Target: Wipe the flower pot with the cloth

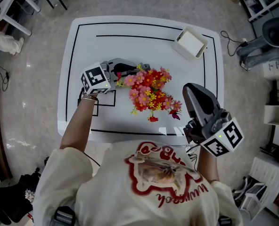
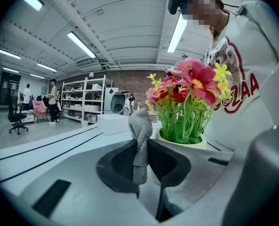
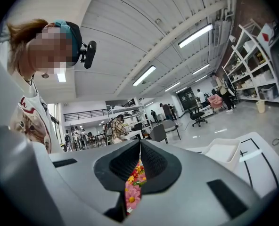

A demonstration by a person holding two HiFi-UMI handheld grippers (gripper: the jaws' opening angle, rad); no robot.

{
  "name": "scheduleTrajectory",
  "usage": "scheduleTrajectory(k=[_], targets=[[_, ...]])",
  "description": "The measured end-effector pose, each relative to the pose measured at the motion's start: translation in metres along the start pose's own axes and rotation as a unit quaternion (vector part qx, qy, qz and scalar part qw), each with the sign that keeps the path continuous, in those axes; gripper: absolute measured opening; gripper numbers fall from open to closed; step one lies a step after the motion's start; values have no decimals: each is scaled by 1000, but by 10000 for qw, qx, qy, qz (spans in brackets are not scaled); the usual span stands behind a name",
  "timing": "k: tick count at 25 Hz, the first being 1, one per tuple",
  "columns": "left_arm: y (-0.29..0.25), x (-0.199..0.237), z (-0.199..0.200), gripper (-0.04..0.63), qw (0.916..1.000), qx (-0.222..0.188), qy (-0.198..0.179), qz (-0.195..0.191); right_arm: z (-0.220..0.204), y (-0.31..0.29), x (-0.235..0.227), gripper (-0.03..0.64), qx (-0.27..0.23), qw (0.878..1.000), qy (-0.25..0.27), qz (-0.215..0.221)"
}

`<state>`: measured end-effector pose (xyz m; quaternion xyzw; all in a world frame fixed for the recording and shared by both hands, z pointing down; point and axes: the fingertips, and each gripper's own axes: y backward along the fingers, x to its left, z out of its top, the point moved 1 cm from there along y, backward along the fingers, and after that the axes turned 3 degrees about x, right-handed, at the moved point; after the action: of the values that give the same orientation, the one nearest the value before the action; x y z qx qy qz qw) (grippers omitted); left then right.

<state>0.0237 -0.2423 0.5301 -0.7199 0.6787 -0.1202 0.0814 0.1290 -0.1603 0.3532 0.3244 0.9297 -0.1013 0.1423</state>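
A: Your small cream round flower pot (image 2: 203, 144) stands upright on the white worktop (image 1: 130, 46) with black lines, near its middle. The red, pink and yellow artificial flowers (image 1: 150, 92) point straight up out of it.

B: Your left tool (image 2: 142, 160) is clamped on the grey knitted cloth (image 2: 139, 124). The cloth's long axis runs up and down between the pads, and its bunched top pokes above them, close beside the pot's rim.

A: Your left forearm reaches out over the worktop, and that tool points across at the flowers, tipped slightly down.

B: Your right tool (image 3: 139, 147) has its jaws drawn together on nothing; the flowers show through the slit. You hold it about level, to the right of the flowers, pointing away from you.
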Motion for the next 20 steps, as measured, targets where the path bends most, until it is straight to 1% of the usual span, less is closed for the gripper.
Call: scheduleTrajectory(k=[20], targets=[[19,-11,-6,61,9989,-4,80,454,-7,3,22,5,-30,10000,-18,28]])
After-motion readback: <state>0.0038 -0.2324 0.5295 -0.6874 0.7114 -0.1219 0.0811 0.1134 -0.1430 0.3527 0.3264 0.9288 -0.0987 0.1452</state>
